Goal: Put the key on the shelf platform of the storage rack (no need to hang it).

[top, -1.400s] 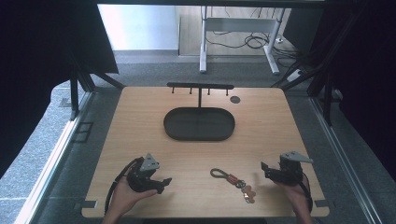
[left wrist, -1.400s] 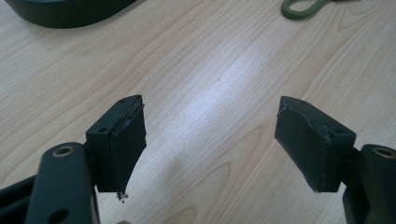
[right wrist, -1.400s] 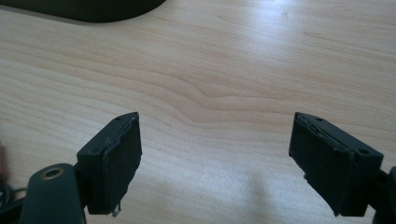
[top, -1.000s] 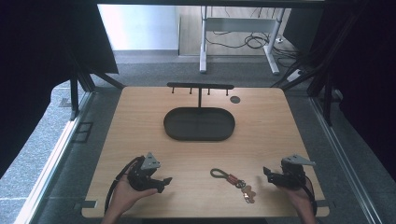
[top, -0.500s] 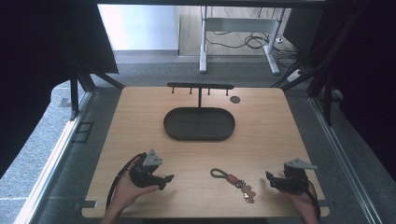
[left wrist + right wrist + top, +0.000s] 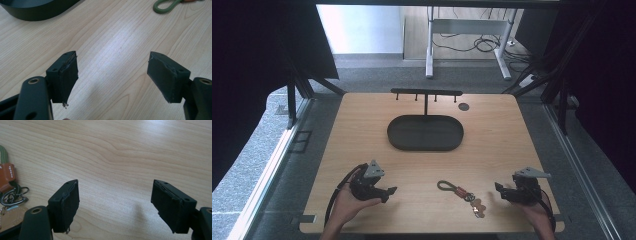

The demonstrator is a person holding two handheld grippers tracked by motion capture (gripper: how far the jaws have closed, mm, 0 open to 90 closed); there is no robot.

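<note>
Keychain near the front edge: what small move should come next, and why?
Probably the right hand-held gripper should edge toward the keychain. Its jaws stand open with nothing between them, and the keychain lies untouched on the table just beside it, nearer than to the left hand-held gripper.

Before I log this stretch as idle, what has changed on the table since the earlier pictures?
The right tongs slid toward the near table edge, and the left tongs shifted slightly too. The right jaws have just been closing a little, with nothing between them; both tongs stand open over bare wood. Nothing was taken hold of or let go. The keychain, the dark oval tray and the hook rack stayed put.
</note>
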